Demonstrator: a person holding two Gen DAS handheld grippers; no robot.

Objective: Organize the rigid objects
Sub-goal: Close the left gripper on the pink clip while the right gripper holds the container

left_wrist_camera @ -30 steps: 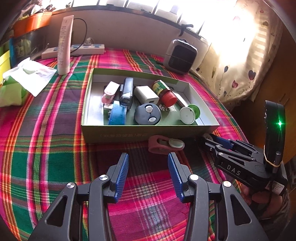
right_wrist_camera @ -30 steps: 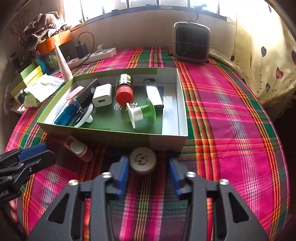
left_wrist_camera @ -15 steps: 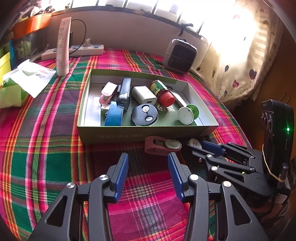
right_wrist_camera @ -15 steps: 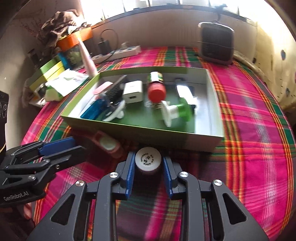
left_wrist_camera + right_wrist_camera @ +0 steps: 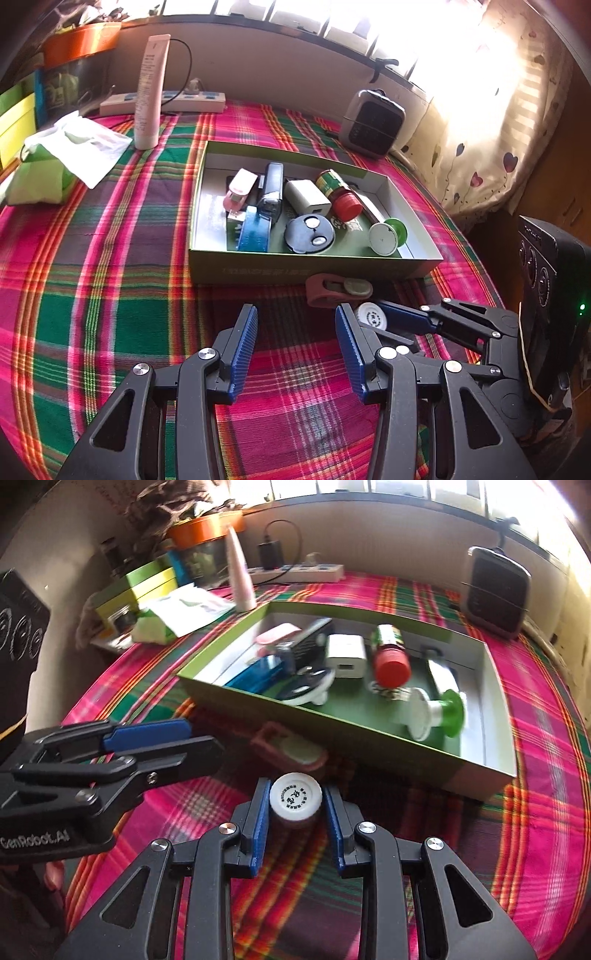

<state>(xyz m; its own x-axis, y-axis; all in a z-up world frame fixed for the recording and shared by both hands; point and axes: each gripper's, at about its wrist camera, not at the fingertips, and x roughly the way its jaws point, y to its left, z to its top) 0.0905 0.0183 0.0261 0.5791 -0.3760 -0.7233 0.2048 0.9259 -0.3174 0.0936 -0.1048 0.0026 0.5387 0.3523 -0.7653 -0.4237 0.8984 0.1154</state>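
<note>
Nearest the right wrist camera, the right gripper (image 5: 295, 808) has its jaws clamped on a small white-capped bottle (image 5: 295, 797), one blue pad against each side. The bottle's long axis runs roughly along the fingers, so its round printed cap faces the lens, and it sits above the plaid cloth of the desk (image 5: 535, 812), in front of the box. A second ago the jaws stood apart around this bottle; half a second ago they had closed, and the gripper has since swung so the box lies diagonally ahead.

Beside it, the left gripper (image 5: 295, 339) hangs with jaws wide and nothing between them, over bare cloth with open room to its left. Its pose has barely changed.

Just past the bottle, a pink clip-like piece (image 5: 338, 290) lies flat, long axis parallel to the near wall of the green box (image 5: 295, 271) and just beside it. Inside the box, a green spool (image 5: 439, 712) lies on its side by the right end, with bare floor between it and the right wall; a red-capped bottle (image 5: 389, 657) lies farther in.

Farther back stand a small heater (image 5: 371, 123) and a power strip (image 5: 166, 101).
</note>
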